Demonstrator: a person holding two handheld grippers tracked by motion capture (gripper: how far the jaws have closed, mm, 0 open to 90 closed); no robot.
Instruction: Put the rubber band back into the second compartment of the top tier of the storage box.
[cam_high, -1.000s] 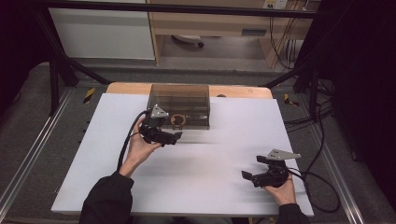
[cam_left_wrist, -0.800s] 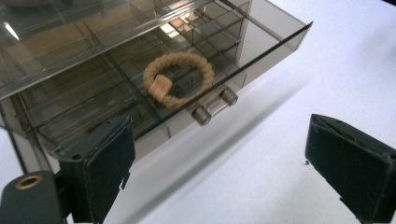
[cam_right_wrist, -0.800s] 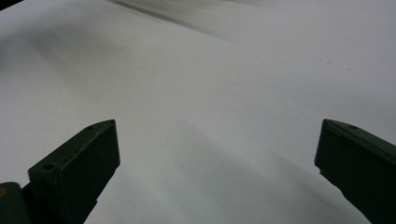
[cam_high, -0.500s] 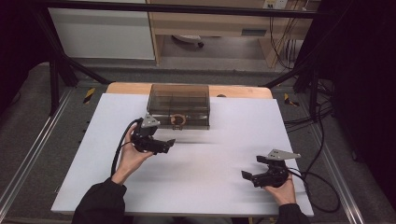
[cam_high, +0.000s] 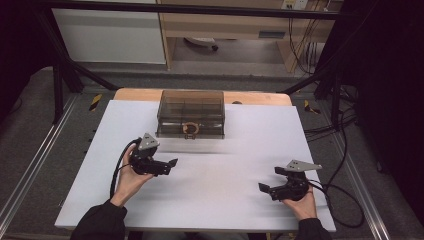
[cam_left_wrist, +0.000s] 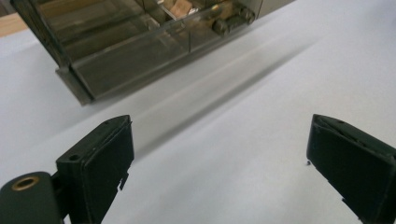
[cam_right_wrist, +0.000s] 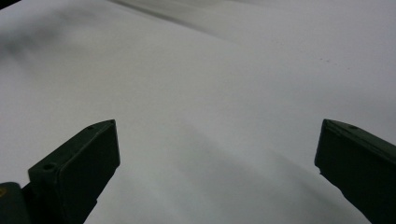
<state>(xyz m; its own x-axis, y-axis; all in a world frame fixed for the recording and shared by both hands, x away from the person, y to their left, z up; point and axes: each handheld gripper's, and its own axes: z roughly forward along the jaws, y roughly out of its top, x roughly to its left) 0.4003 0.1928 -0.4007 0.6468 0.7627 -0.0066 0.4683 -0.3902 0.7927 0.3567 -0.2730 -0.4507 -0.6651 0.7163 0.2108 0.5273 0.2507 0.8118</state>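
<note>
Two sets of tongs are held spread and empty: the left tongs (cam_high: 171, 163) near the smoky compartment box (cam_high: 190, 113) at the far middle of the desk (cam_high: 240, 150), the right tongs (cam_high: 263, 187) well apart. A reach seems underway; alignment with the ring latch (cam_high: 190, 129) is needed next.

Smoky see-through plastic box (cam_high: 190, 113) with glossy walls, matt white smooth counter (cam_high: 225, 165), bare wood at its far edge, matt black plastic claws, left claw (cam_left_wrist: 217, 170), right claw (cam_right_wrist: 217, 175)
</note>
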